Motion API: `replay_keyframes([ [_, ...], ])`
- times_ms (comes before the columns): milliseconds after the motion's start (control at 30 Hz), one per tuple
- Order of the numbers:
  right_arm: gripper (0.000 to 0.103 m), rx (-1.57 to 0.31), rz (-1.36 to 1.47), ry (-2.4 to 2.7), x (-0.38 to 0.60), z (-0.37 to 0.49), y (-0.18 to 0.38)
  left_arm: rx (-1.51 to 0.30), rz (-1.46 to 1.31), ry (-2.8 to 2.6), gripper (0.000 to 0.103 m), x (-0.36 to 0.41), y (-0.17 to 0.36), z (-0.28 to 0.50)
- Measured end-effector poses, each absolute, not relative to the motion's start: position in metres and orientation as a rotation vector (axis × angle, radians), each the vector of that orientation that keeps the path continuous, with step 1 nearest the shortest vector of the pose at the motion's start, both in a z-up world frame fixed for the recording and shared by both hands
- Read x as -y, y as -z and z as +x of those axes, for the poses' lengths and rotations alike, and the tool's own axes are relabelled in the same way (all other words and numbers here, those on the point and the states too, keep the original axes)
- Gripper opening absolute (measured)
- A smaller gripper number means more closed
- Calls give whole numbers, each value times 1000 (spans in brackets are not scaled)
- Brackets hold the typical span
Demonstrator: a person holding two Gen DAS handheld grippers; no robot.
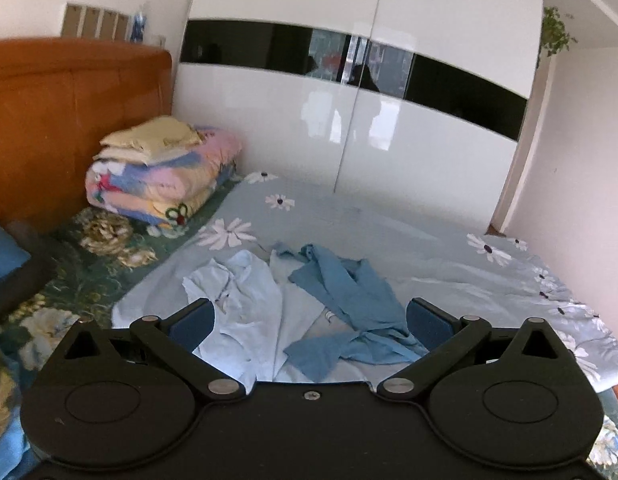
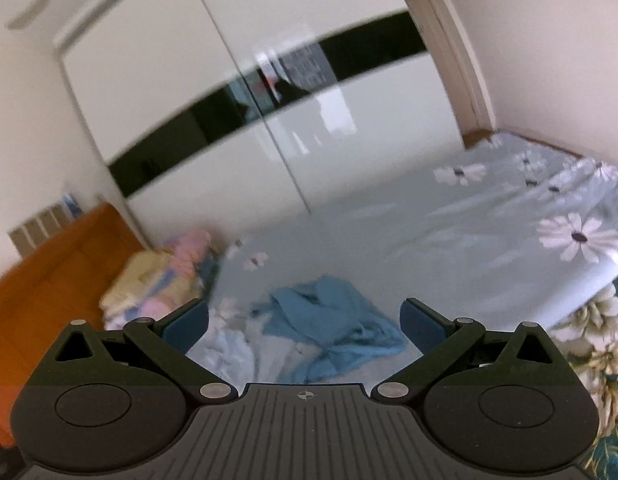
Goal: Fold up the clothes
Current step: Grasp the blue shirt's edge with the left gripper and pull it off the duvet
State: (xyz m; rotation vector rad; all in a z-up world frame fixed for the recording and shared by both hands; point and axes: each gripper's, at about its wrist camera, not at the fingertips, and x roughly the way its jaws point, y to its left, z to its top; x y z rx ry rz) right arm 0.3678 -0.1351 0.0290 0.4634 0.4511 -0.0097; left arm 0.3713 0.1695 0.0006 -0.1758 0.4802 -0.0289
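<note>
Two crumpled garments lie on the pale blue flowered sheet (image 1: 389, 236) of the bed. A mid-blue garment (image 1: 341, 292) sprawls beside and partly over a pale blue shirt (image 1: 249, 304). My left gripper (image 1: 309, 320) hovers above them, open, with nothing between its blue pads (image 1: 191, 324). In the right wrist view, which is blurred, the mid-blue garment (image 2: 333, 316) and the pale shirt (image 2: 229, 344) sit just ahead of my right gripper (image 2: 305, 320). That gripper is also open and holds nothing.
A stack of folded quilts (image 1: 161, 172) rests against the orange headboard (image 1: 69, 120) at the left. A white wardrobe (image 1: 349, 100) with a black band runs along the far side of the bed. A dark green flowered cover (image 1: 93, 264) lies left of the sheet.
</note>
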Motion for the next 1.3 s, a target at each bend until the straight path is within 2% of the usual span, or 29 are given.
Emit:
replay_keyframes([
  [233,103,-539,455,-58,132,425,12,-512,-137,1,101,-174,32,437],
  [500,103,-749,366,-81,126,498,93,-700,-191,-75,101,-174,110,483],
  [700,103,-822,315,-50,120,531,148,-758,-162,-55,100,-147,163,525],
  [900,103,-854,284,-21,140,549,176,-777,-59,-11,97,-102,212,580],
  [1067,103,-874,316,21,151,558,196,-765,69,29,90,-68,245,614],
  [1133,103,-880,336,23,158,554,202,-780,109,23,77,-61,259,626],
  [1200,103,-884,325,14,160,550,207,-803,118,3,68,-59,272,637],
  [1300,103,-891,293,20,162,546,214,-826,109,-22,62,-59,286,647],
])
